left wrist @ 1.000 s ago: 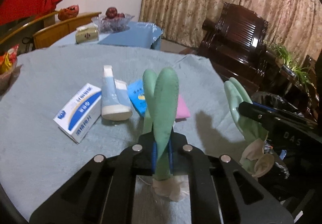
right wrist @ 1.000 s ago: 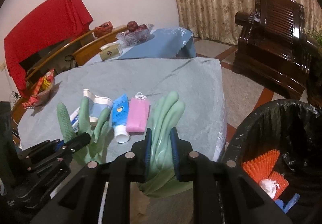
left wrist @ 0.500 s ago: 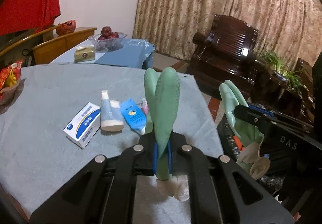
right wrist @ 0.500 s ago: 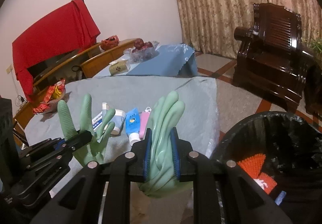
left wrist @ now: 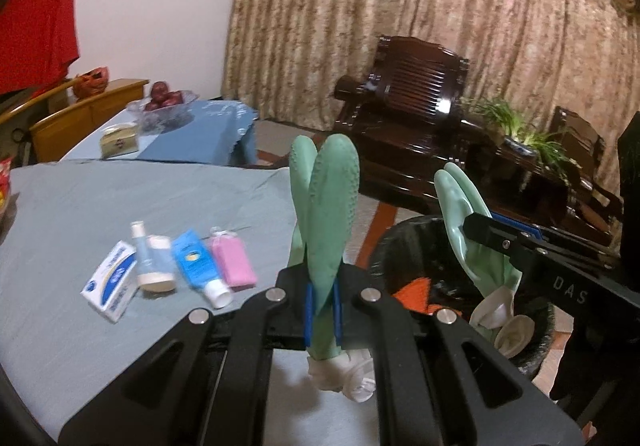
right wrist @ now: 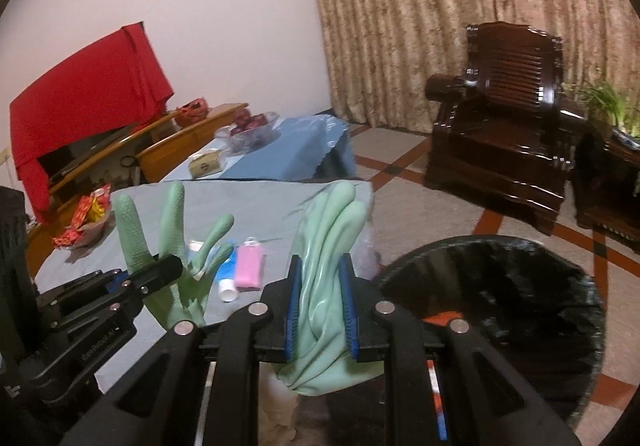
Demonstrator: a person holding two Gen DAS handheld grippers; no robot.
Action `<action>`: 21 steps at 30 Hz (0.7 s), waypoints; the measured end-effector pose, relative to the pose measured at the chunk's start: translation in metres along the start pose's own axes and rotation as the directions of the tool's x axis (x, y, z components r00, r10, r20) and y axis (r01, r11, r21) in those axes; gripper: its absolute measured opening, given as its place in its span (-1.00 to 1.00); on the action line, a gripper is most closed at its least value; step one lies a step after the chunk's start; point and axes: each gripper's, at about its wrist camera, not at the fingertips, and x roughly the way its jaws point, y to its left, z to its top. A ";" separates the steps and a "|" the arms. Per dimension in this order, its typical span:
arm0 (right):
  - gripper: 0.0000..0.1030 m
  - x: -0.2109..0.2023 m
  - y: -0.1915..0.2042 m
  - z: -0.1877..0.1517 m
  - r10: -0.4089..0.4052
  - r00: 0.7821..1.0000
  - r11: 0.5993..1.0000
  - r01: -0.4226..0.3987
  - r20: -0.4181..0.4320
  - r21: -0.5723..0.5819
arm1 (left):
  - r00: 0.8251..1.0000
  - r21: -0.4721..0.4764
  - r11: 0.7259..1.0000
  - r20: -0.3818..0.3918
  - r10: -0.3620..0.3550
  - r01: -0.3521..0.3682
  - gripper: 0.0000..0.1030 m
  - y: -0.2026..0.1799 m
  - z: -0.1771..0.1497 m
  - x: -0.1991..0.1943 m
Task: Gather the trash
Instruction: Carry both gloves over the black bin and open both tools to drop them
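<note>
**Two green gloves held up beside the bin**

The left claw (left wrist: 322,302) is clamped on a green rubber glove (left wrist: 332,205), fingers upright; the right claw (right wrist: 320,316) grips a second green glove (right wrist: 328,246) the same way, next to the black-lined trash bin (right wrist: 520,286). Beyond, on the grey-clothed table (left wrist: 120,193), lie a white-and-blue box (left wrist: 112,282), tubes and a pink pouch (left wrist: 234,262). A dark wooden armchair (right wrist: 500,125) stands before the curtain.
</note>
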 end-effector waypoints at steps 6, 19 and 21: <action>-0.64 -0.016 -0.040 -0.001 -0.073 0.997 0.997 0.073 0.008 0.027 | 0.998 0.035 0.997 -0.005 -0.063 0.063 -0.88 -0.038 0.006 0.020; -0.64 -0.034 -0.118 -0.008 -0.218 0.976 0.972 0.217 -0.002 0.086 | 0.977 0.118 0.970 -0.044 -0.210 0.213 -0.88 -0.124 0.005 0.070; -0.64 -0.033 -0.129 -0.012 -0.232 0.973 0.968 0.232 -0.012 0.098 | 0.973 0.123 0.966 -0.063 -0.222 0.229 -0.88 -0.134 0.002 0.080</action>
